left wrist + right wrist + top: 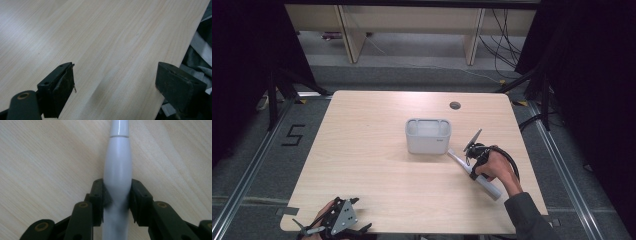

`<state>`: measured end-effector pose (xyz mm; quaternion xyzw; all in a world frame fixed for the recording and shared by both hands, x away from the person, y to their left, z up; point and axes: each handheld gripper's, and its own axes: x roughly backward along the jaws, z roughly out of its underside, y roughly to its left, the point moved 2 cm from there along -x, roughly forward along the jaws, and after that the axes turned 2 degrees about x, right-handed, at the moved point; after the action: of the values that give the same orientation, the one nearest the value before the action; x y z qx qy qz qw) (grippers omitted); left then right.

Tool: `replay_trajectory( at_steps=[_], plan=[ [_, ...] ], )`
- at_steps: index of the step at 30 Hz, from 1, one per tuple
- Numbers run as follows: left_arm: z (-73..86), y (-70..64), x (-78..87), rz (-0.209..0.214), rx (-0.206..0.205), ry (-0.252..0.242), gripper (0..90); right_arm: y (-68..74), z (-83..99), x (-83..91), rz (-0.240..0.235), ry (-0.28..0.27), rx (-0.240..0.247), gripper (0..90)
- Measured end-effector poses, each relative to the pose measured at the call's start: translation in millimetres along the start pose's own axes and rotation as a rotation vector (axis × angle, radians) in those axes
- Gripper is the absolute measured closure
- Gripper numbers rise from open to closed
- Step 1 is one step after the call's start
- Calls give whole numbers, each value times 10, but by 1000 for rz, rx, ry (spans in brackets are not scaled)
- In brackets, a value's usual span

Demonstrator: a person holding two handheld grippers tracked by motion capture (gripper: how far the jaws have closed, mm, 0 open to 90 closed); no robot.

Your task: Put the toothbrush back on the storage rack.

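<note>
A long pale grey handle-shaped tool [477, 176] lies slanted across the right side of the wooden table [377, 165], its thin end reaching toward a grey rectangular container [428, 135]. My right gripper [474, 172] is shut on the tool's thick body [117, 172], with a jaw pressed on each side in the right gripper view [117, 203]. My left gripper [334, 222] rests at the table's near left edge. In the left gripper view it [115, 83] stands open over bare wood, nothing between its jaws.
A round cable hole [455, 105] sits near the table's far edge. Beyond the table are desk legs and loose cables on the floor [502, 45]. Dark curtains flank both sides. A floor mark "5" [293, 135] lies to the left.
</note>
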<state>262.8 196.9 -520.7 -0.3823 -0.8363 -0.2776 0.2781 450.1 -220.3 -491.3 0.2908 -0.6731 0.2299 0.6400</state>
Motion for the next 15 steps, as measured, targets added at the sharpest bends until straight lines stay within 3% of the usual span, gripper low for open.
replay_trajectory(
  at_steps=[2, 5, 7, 9, 11, 12, 15],
  plan=[
    [1, -1, -1, 1, 0, 1, 150, -6, 11, 4, 0, 3, -3, 669],
    [1, -2, -5, 1, -4, 7, 150, -65, 87, 45, 4, -38, 16, 670],
    [2, -1, -4, 1, -4, 7, 150, -52, 97, 80, 0, -36, -7, 670],
    [3, 3, -12, -7, -1, 4, 150, -66, 123, 123, 4, -58, -9, 671],
    [2, 0, -4, -2, -2, 5, 150, -105, 137, 172, 21, -95, 29, 671],
    [2, 0, -3, -3, -2, 4, 150, -87, 153, 216, 13, -105, -7, 671],
    [3, 0, -4, -4, -1, 3, 150, -117, 181, 299, 28, -148, 5, 671]
  ],
)
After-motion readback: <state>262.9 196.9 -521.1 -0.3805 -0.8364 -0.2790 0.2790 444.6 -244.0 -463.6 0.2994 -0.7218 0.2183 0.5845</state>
